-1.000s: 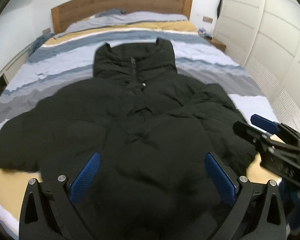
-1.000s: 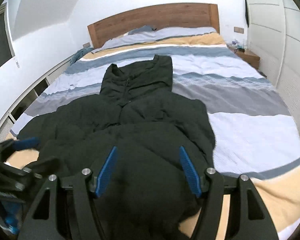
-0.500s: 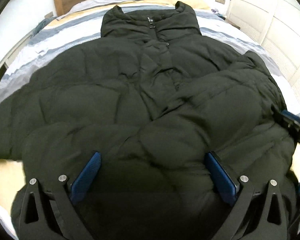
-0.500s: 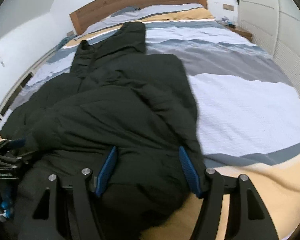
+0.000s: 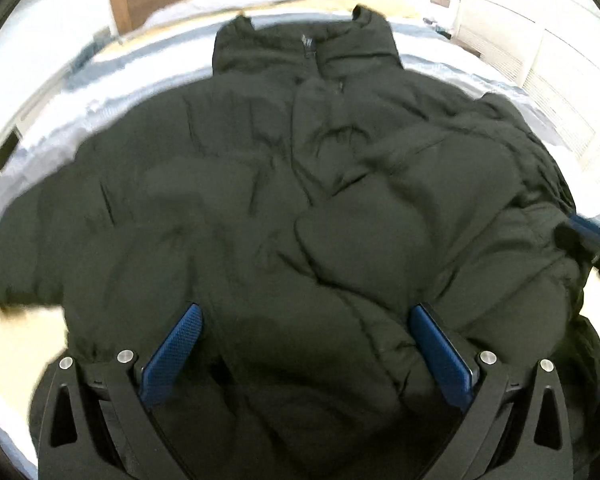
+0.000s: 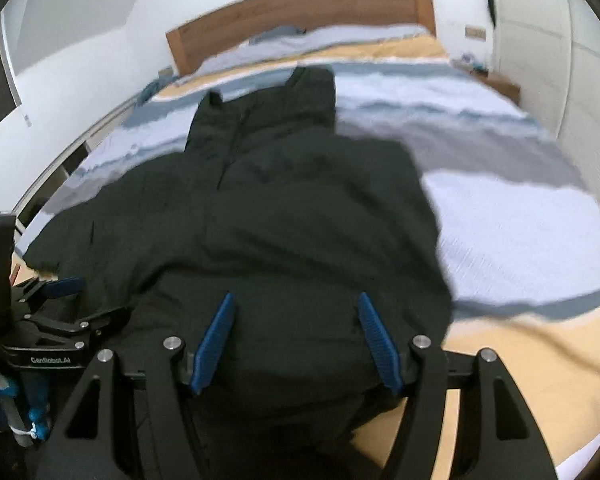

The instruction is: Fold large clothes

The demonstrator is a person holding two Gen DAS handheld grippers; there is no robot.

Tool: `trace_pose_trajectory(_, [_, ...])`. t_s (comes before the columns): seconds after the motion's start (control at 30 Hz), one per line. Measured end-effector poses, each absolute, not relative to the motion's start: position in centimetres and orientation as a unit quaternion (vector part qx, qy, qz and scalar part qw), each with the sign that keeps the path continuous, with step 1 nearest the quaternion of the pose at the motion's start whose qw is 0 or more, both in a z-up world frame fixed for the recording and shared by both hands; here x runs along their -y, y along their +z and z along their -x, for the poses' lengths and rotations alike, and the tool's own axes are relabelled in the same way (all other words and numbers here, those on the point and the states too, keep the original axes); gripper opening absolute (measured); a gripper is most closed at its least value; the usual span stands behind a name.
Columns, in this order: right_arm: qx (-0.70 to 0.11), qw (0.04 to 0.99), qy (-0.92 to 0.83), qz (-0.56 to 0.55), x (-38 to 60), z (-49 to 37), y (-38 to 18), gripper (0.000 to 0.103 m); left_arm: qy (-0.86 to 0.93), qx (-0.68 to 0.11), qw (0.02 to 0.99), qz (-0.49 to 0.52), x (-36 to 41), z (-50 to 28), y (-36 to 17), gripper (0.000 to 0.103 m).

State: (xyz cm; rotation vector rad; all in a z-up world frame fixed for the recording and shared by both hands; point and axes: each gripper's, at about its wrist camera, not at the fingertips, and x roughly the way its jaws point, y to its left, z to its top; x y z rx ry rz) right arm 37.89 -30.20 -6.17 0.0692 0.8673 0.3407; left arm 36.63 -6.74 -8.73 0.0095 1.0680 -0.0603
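The black puffer jacket (image 5: 284, 208) on the bed (image 6: 520, 216) looks soft, bulky and slippery; both grippers, left gripper (image 5: 304, 344) and right gripper (image 6: 296, 340), have spread fingers, so I would pinch the hem.

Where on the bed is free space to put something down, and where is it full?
Free: the striped bedspread right of the black jacket, and the strip between its collar and the headboard. Crowded: the near edge, with the jacket and both tools.

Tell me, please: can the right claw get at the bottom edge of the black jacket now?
Probably yes. The right claw is open just above the jacket hem, with nothing in between.
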Motion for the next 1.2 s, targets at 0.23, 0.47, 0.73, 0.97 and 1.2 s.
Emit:
trace_pose_trajectory(0.23, [-0.433, 0.890, 0.131, -0.048, 31.0, -35.7, -6.5, 0.063, -0.031, -0.492, 0.870, -0.001, 5.6, -34.1, -6.3, 0.102])
trace_pose_trajectory(0.47, [-0.421, 0.898, 0.113, -0.063, 31.4, -30.6, -3.4, 0.063, -0.039, -0.467, 0.883, -0.005, 3.9, -28.3, -3.3, 0.102])
trace_pose_trajectory(0.73, [-0.402, 0.904, 0.113, -0.094, 30.4, -23.4, -0.8, 0.063, -0.033, -0.451, 0.892, -0.007, 1.0, -21.0, -0.2, 0.102])
trace_pose_trajectory(0.97, [-0.399, 0.903, 0.104, -0.116, 29.4, -18.0, 0.1, 0.063, -0.032, -0.438, 0.898, 0.019, -2.5, -15.8, 1.3, 0.102])
trace_pose_trajectory(1.2, [-0.386, 0.911, 0.093, -0.116, 28.9, -14.9, 2.0, 0.063, -0.013, -0.426, 0.903, 0.043, -6.3, -11.6, 2.7, 0.102])
